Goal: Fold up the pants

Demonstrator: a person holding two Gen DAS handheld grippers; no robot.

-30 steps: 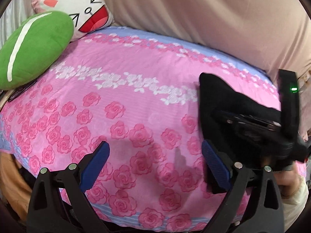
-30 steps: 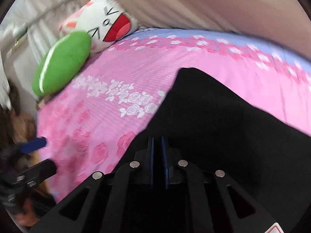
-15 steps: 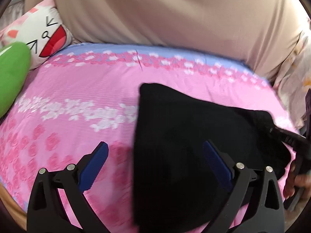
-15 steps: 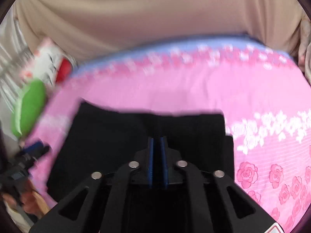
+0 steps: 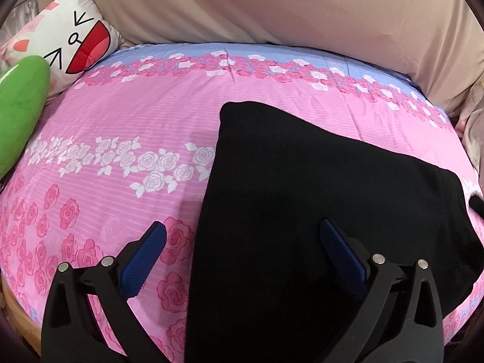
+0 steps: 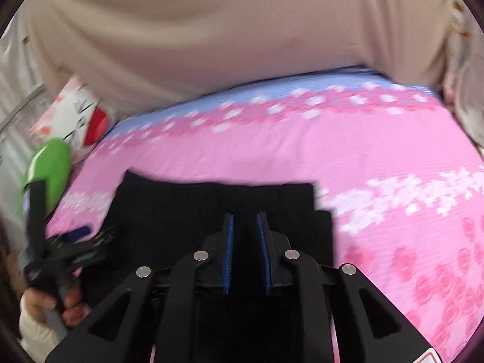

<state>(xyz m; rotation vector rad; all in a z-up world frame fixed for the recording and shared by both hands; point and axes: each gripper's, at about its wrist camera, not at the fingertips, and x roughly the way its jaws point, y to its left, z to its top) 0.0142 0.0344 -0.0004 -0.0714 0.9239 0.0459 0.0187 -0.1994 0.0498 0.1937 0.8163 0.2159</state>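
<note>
the right gripper (image 6: pixel 245 252) has just released: its fingers (image 6: pixel 227 251), pressed together on the cloth half a second ago, now stand slightly parted with nothing visibly between them. the left gripper (image 5: pixel 242 252) stays wide open and empty, hovering over the near left edge of the garment, one finger above the sheet and the other above the cloth.

the black pants (image 5: pixel 317 211) lie flat on the pink rose-print bed sheet (image 5: pixel 127 127) as a compact folded block, roughly rectangular. in the left wrist view the block fills the area from 12 to 5 o'clock of the left gripper. a small black flap (image 5: pixel 479 207) protrudes at the 3 o'clock edge.

the green cushion (image 5: pixel 18 106) and the cartoon-face pillow (image 5: pixel 69 39) sit well apart from the pants, at 10 o'clock.

judgement: the release indicates that the fold just carried over is now laid down and the garment rests on its own. remaining work is probably minor: tuck or smooth the protruding flap, or make one more fold if a smaller block is required.
</note>
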